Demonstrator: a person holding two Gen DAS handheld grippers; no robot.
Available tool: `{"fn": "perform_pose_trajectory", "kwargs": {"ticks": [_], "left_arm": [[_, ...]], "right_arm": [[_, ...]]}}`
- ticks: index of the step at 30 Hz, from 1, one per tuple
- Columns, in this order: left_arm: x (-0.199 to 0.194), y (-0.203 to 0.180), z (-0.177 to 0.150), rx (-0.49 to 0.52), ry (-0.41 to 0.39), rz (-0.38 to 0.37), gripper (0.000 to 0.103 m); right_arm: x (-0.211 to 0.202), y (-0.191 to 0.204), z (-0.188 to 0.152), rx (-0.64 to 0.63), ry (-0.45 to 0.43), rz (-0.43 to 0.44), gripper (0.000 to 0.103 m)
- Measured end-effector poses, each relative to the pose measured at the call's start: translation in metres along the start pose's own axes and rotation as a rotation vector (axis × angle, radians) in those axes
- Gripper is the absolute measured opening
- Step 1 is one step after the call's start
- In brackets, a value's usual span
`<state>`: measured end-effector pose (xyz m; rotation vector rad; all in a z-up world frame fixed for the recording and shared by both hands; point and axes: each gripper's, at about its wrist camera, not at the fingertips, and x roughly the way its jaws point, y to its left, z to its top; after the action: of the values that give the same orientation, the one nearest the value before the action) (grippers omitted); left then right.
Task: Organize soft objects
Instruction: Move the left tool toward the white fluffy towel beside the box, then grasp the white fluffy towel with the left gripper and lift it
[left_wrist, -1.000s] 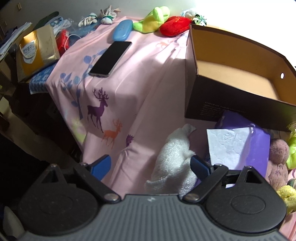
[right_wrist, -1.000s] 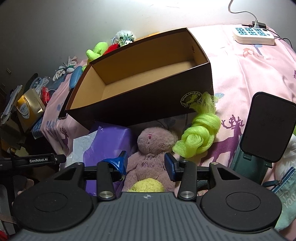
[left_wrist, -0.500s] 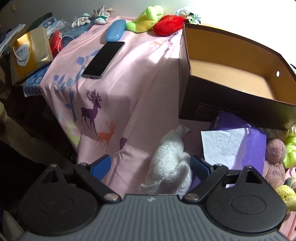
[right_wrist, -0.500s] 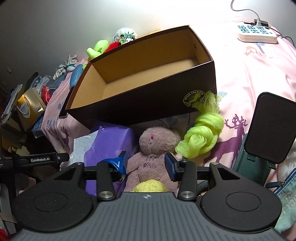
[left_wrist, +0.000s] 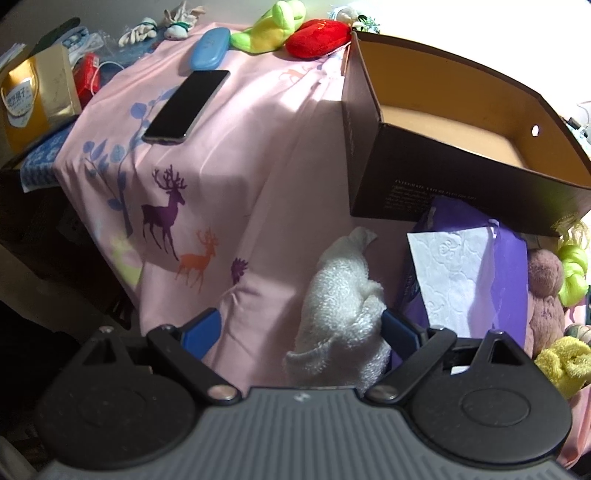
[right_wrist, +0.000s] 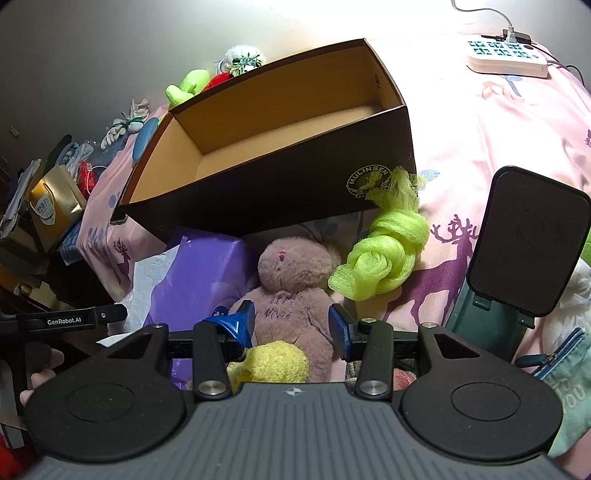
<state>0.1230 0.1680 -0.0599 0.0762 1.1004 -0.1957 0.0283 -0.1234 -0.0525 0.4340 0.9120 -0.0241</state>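
A white fluffy towel (left_wrist: 340, 295) lies crumpled on the pink deer-print sheet (left_wrist: 229, 177). My left gripper (left_wrist: 300, 332) stands open around it, the towel close against the right finger. In the right wrist view, a pink plush rabbit (right_wrist: 291, 269) lies on its back in front of the empty dark cardboard box (right_wrist: 258, 192). My right gripper (right_wrist: 291, 326) is shut on the rabbit's body, pads against both sides. A yellow fuzzy toy (right_wrist: 275, 360) sits just under the fingers. A neon green mesh puff (right_wrist: 384, 258) rests beside the rabbit's head.
A purple tissue pack (left_wrist: 509, 266) with a white sheet lies between towel and rabbit. A phone (left_wrist: 186, 105), blue case (left_wrist: 207, 48), green plush (left_wrist: 266, 29) and red plush (left_wrist: 317, 33) lie beyond. A phone stand (right_wrist: 528, 243) and power strip (right_wrist: 506, 59) are on the right.
My left gripper has tipped a little, so the towel sits lower and more squarely between its fingers. The right gripper and the rabbit have hardly shifted.
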Motion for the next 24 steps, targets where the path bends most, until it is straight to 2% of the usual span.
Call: {"fn": "perform_pose_trajectory", "kwargs": {"ticks": [4, 7, 10, 14, 17, 19, 22, 24], "left_arm": [[0.001, 0.006, -0.001, -0.030, 0.007, -0.044, 0.093], [-0.003, 0.006, -0.002, -0.031, 0.003, -0.120, 0.093], [0.002, 0.001, -0.004, -0.016, 0.010, -0.109, 0.093], [0.016, 0.005, -0.004, -0.051, 0.033, -0.093, 0.093], [0.025, 0.016, -0.007, -0.103, 0.040, -0.146, 0.092], [0.029, 0.018, -0.010, -0.115, 0.041, -0.177, 0.090], [0.033, 0.018, -0.012, -0.136, 0.045, -0.235, 0.074], [0.030, 0.016, -0.011, -0.132, 0.036, -0.243, 0.063]], "right_arm": [[0.001, 0.001, 0.001, -0.006, 0.004, 0.003, 0.027], [0.002, 0.002, 0.001, -0.004, 0.006, 0.003, 0.027], [0.004, 0.003, 0.002, -0.005, 0.010, 0.003, 0.027], [0.006, 0.004, 0.002, -0.008, 0.012, 0.003, 0.027], [0.007, 0.002, 0.003, -0.001, 0.013, -0.003, 0.027], [0.008, 0.002, 0.003, 0.004, 0.012, -0.007, 0.027], [0.010, 0.004, 0.004, -0.001, 0.017, -0.009, 0.027], [0.011, 0.005, 0.004, -0.009, 0.017, -0.008, 0.027]]}}
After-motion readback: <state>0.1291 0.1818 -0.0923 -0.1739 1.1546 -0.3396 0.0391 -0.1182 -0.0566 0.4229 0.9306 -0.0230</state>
